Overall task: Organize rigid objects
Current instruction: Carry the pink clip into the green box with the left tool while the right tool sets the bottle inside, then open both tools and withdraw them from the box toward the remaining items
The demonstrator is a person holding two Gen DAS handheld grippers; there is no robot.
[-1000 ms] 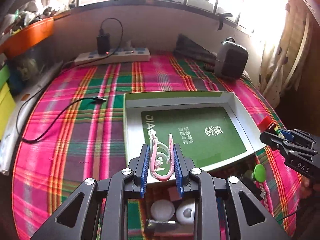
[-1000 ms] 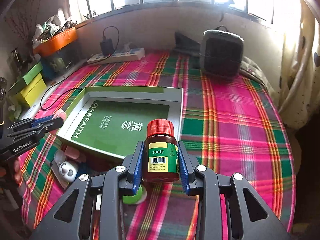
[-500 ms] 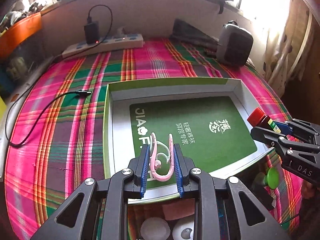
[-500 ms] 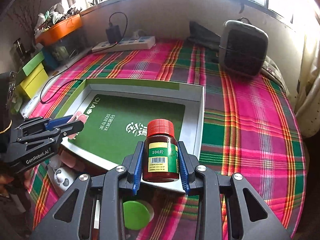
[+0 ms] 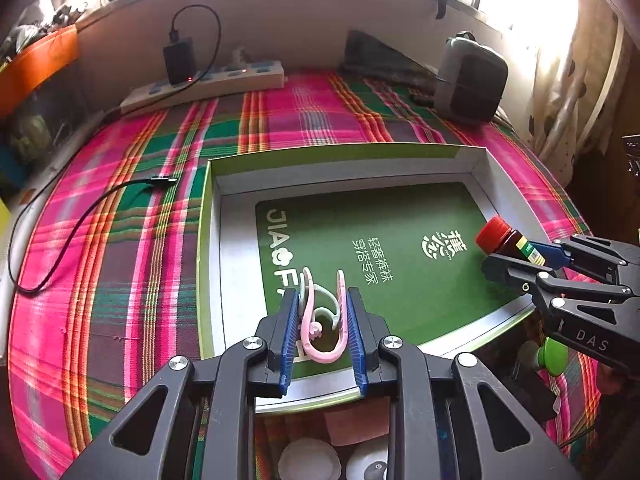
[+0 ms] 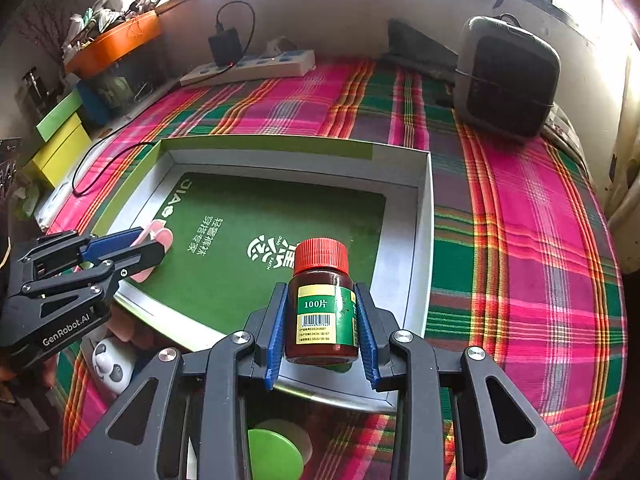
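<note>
My left gripper (image 5: pixel 322 312) is shut on a pink plastic clip (image 5: pixel 324 320), held over the near left part of a shallow box (image 5: pixel 224 248) with a green printed floor. The right gripper (image 6: pixel 322 320) is shut on a brown pill bottle (image 6: pixel 326 312) with a red cap and green label, upright above the box's near right part. In the left wrist view the right gripper (image 5: pixel 520 260) and the bottle (image 5: pixel 504 238) come in from the right over the box edge. From the right wrist, the left gripper (image 6: pixel 152 242) with the pink clip (image 6: pixel 158 236) shows at the left.
The box lies on a pink and green plaid cloth (image 5: pixel 120 240). In front of it sit a panda figure (image 6: pixel 114 366), a green round lid (image 6: pixel 276 452) and white round items (image 5: pixel 308 460). A power strip (image 5: pixel 208 84), a loose cable (image 5: pixel 80 220) and a grey speaker (image 6: pixel 508 76) stand further back.
Both grippers have moved forward and down over the box with their loads; the box now fills more of each view. Neither grip has changed.
</note>
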